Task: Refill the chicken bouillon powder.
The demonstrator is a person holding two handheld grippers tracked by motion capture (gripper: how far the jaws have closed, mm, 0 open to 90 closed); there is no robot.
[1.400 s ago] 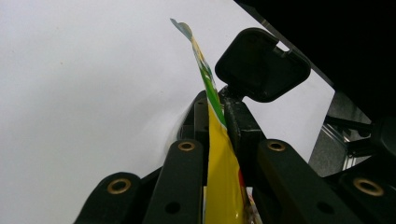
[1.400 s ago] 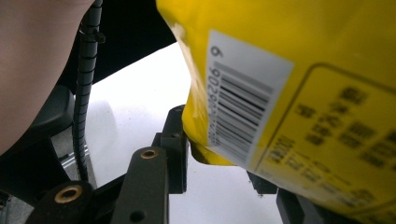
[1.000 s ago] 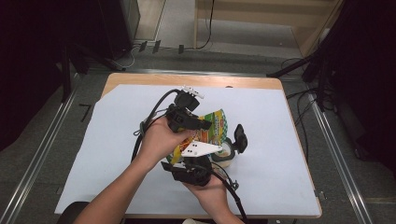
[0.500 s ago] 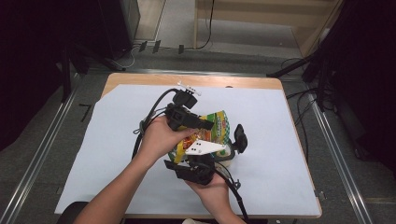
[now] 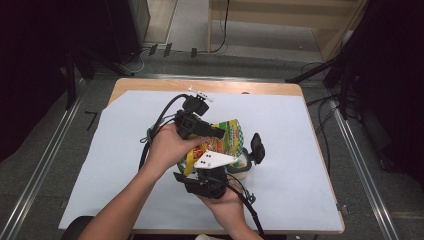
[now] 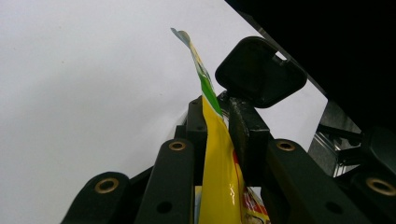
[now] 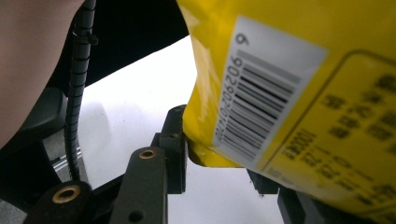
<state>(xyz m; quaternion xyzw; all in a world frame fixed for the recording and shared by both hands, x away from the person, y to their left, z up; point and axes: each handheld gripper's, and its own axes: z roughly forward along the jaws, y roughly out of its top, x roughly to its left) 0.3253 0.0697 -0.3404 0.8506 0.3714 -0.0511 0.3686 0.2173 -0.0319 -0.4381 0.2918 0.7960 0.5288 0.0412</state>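
Observation:
A yellow and green snack bag hangs above the middle of the white-covered table, held between both hands. My left gripper comes in from the left and is shut on the bag's top edge. In the left gripper view its jaws pinch the thin yellow film. My right gripper, carrying a white three-cornered plate, rises from below. In the right gripper view the bag's barcode side lies between the jaws; the left one presses the bag's lower corner and the right one is mostly hidden behind it.
A pale bowl stands just right of the hands, with a black rounded-square piece upright at its rim, also seen past the left jaws. White paper covers the wooden table. Dark floor and cables surround it.

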